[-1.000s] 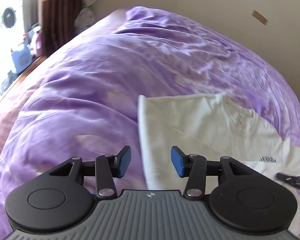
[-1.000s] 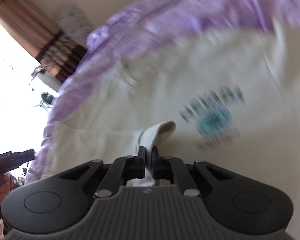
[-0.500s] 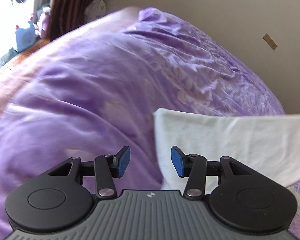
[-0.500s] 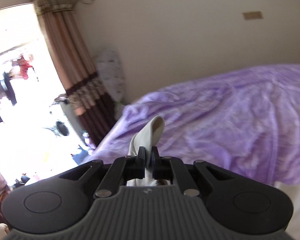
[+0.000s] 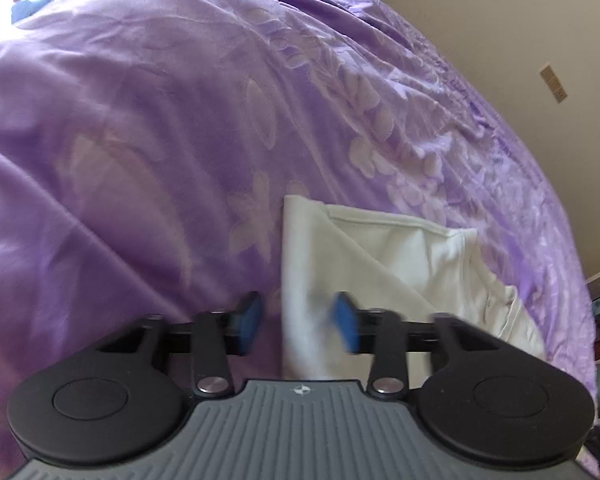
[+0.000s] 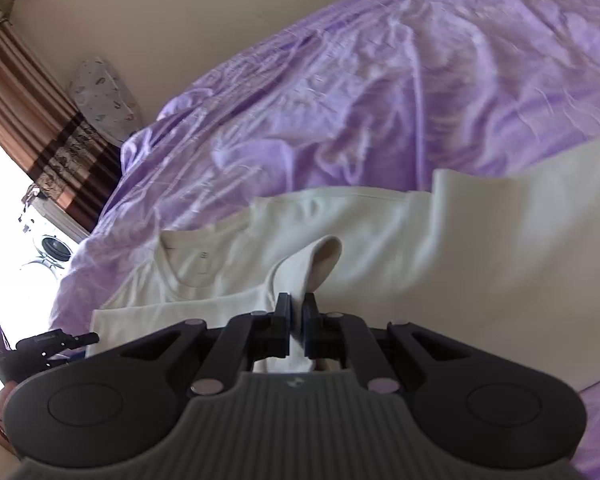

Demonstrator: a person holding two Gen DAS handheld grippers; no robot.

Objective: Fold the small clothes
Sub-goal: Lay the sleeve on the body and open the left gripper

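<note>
A cream T-shirt [image 5: 384, 264] lies partly folded on a purple bedspread [image 5: 180, 120]. In the left wrist view my left gripper [image 5: 298, 320] is open, its blue pads on either side of the shirt's near left edge, which runs between them. In the right wrist view the shirt [image 6: 440, 248] lies with a folded layer on the right and its collar [image 6: 188, 264] at left. My right gripper [image 6: 297, 316] is shut on a pinched fold of the shirt that sticks up past the fingertips.
The purple bedspread [image 6: 380, 80] covers the whole bed. A beige wall [image 5: 520, 20] runs behind it. A striped brown curtain [image 6: 32, 112] and bright window stand at the left. The other gripper's black body [image 6: 40, 344] shows at the lower left.
My right gripper has carried the pinched fold over and down onto the shirt. My left gripper has moved in so the shirt's left edge now lies between its open pads.
</note>
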